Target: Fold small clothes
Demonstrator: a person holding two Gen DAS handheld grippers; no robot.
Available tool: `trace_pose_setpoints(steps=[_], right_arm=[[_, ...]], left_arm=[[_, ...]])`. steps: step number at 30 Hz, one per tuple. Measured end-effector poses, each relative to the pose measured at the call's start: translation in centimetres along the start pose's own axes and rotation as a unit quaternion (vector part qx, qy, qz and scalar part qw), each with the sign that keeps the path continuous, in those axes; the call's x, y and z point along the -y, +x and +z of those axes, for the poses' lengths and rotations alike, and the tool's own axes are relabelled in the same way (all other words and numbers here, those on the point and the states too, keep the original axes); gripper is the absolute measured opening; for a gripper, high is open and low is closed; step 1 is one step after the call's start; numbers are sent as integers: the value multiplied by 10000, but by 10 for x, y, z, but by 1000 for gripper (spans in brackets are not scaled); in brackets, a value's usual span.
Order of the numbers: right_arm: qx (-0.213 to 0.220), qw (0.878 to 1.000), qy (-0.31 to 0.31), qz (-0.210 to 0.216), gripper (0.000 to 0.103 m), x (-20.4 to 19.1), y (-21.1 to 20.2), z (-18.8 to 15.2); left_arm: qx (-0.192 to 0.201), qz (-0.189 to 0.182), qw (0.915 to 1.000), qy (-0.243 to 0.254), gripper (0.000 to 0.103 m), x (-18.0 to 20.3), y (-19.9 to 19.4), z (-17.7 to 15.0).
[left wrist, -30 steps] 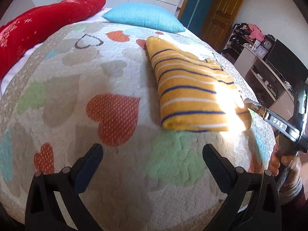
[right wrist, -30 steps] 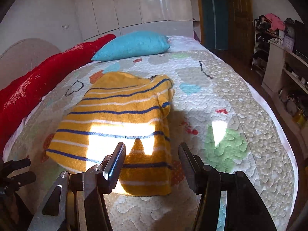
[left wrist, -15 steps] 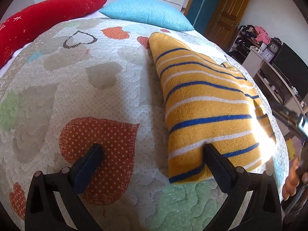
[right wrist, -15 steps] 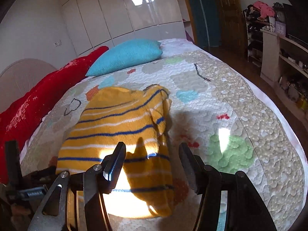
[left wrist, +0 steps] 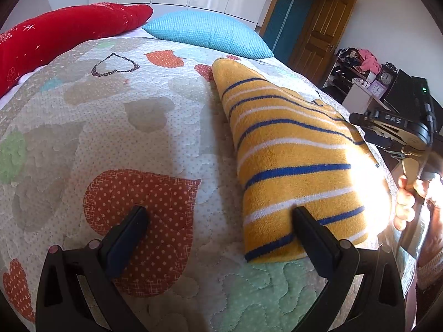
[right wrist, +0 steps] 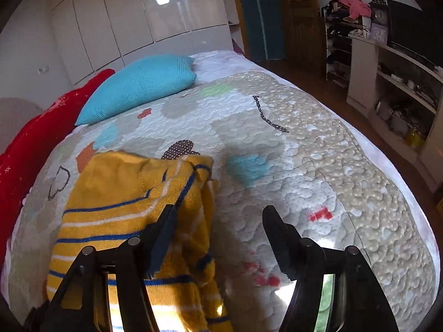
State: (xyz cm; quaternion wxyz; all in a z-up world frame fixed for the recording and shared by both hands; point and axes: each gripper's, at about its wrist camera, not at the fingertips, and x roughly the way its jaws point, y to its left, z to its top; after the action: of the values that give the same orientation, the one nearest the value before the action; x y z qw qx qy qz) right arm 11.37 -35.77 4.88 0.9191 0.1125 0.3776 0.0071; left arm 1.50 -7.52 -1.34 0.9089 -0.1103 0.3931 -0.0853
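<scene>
A yellow sweater (left wrist: 290,152) with blue and white stripes lies folded lengthwise on the quilted bed (left wrist: 138,127). My left gripper (left wrist: 218,221) is open wide at its near left corner. One of the fingertips (left wrist: 300,215) sits over the hem and the other is over a red heart patch. My right gripper (right wrist: 220,221) hangs over the sweater's (right wrist: 124,193) right edge with its jaws opening. The rumpled edge lies below the gap, and the pads are not pressing on it. From the left wrist view, the right gripper (left wrist: 393,130) shows at the sweater's far side, held by a hand (left wrist: 407,202).
A blue pillow (left wrist: 207,31) and a red cushion (left wrist: 63,36) lie at the head of the bed. White wardrobe doors (right wrist: 166,13) stand behind. A shelf unit (right wrist: 393,77) with a clock and a TV lines the right wall, past the bed's right edge.
My left gripper came down and forward to the sweater's near corner, then stayed there. My right gripper slid from the near hem along the right edge, rolled a little, and its jaws widened.
</scene>
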Motion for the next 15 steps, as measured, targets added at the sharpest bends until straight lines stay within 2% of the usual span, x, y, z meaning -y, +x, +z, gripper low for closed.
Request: trace_pose_setpoints(steps=[1, 3, 5, 8, 11, 14, 15], right_arm=[[13, 9997, -150, 202, 70, -4, -10, -5], [50, 9976, -604, 333, 70, -20, -28, -24], [52, 9944, -981, 391, 70, -33, -37, -48], [-61, 9929, -1162, 253, 70, -38, -37, -88], [-45, 9965, -709, 434, 72, -22, -42, -108], [-97, 9972, -139, 726, 77, -1, -48, -115], [-122, 9974, -9, 716, 83, 6, -48, -118]], left_arm=[[5, 6, 10000, 3, 103, 0, 0, 0], [0, 15, 10000, 10, 103, 0, 0, 0], [-17, 26, 10000, 21, 103, 0, 0, 1], [-82, 129, 9998, 115, 103, 3, -1, 0], [-103, 276, 9993, 235, 103, 7, -3, -4], [-84, 339, 9991, 240, 103, 7, -5, -8], [-83, 353, 9991, 233, 103, 7, -6, -9]])
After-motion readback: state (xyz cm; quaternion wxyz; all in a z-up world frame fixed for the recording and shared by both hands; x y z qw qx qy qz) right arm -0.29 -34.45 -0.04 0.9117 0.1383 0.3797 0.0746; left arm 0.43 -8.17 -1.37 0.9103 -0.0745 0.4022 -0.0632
